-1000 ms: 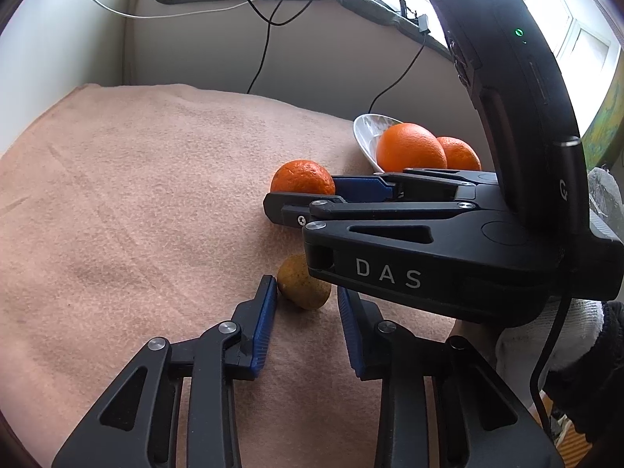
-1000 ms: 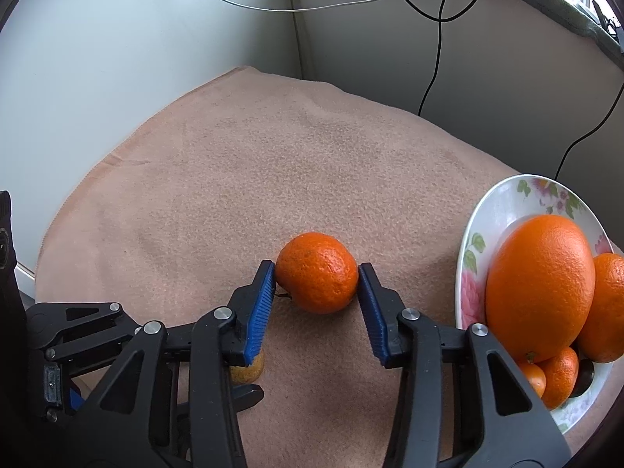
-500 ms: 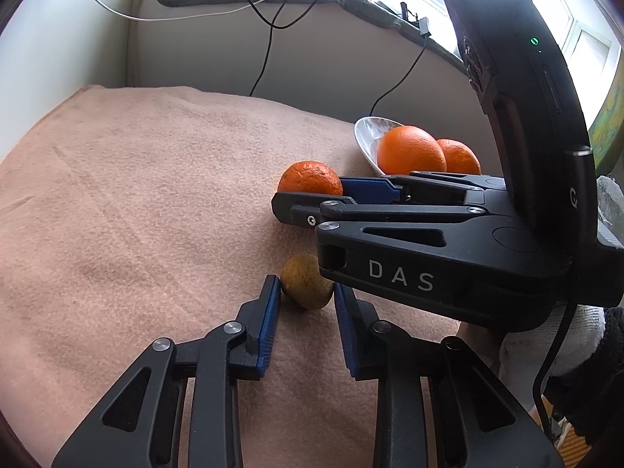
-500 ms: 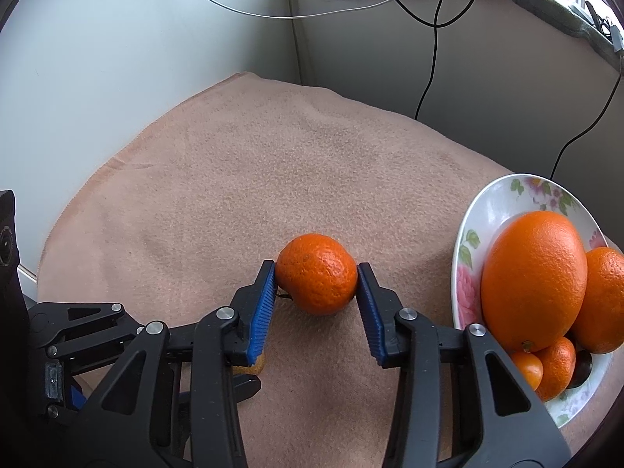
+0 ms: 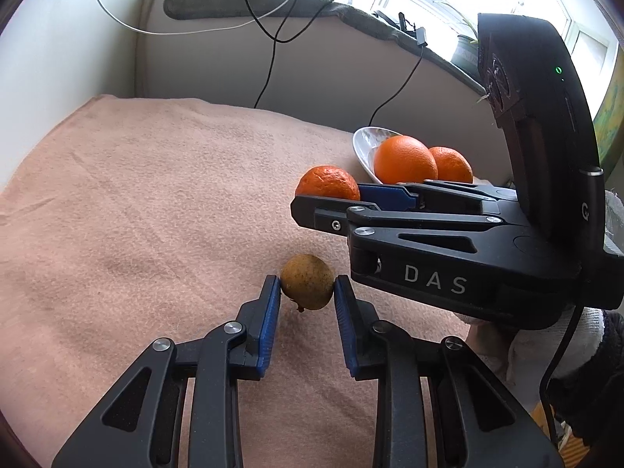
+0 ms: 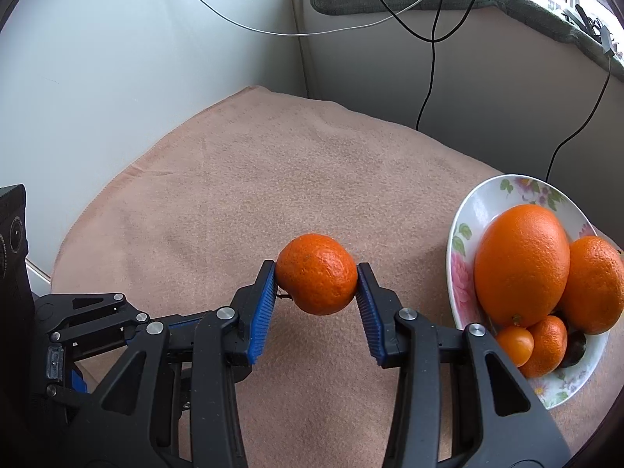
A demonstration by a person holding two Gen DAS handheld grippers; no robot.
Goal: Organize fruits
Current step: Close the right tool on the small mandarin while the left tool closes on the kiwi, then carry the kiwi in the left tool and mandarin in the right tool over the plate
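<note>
Two black hand-held tools with blue-padded tips over a counter (image 6: 312, 179) draped in a peach-pink blanket (image 5: 156, 195); white walls and dangling cables behind.

Right claw (image 6: 316, 286) pinching a small tangerine (image 6: 316, 279) by its sides, both pads pressed to the peel; faint shadow beneath, so probably just clear of the blanket, though hard to tell. To its right, near but apart, a white flowered bowl (image 6: 468, 210) already holding a large orange (image 6: 522, 265), a second orange (image 6: 596, 284), two small orange fruits (image 6: 530, 345) and something dark, half hidden.

Left claw (image 5: 307, 296) nearly closed on a small speckled yellow-brown fruit (image 5: 308, 280), pads touching both flanks; fruit seemingly resting on the blanket. Right tool's black body crossing close above it in the left view, the tangerine visible beyond and the bowl (image 5: 364, 144) further back.

Likely trouble from here, as a judgement only:
- tangerine round and soft-skinned, gripped only across its middle; could roll out of the pads on a quick swing toward the bowl; too hard a squeeze could bruise or split it;
- bowl crowded and heaped; a tangerine dropped on top could roll off the big orange and over the rim, or knock a small fruit out;
- bowl shallow and on soft cloth; a bump on the rim could tip or slide it;
- two tools very close together; raising the left one could strike the right one overhead and jolt either fruit loose;
- yellow-brown fruit small and held near the pad tips; could squirt forward if the grip is off-centre.
</note>
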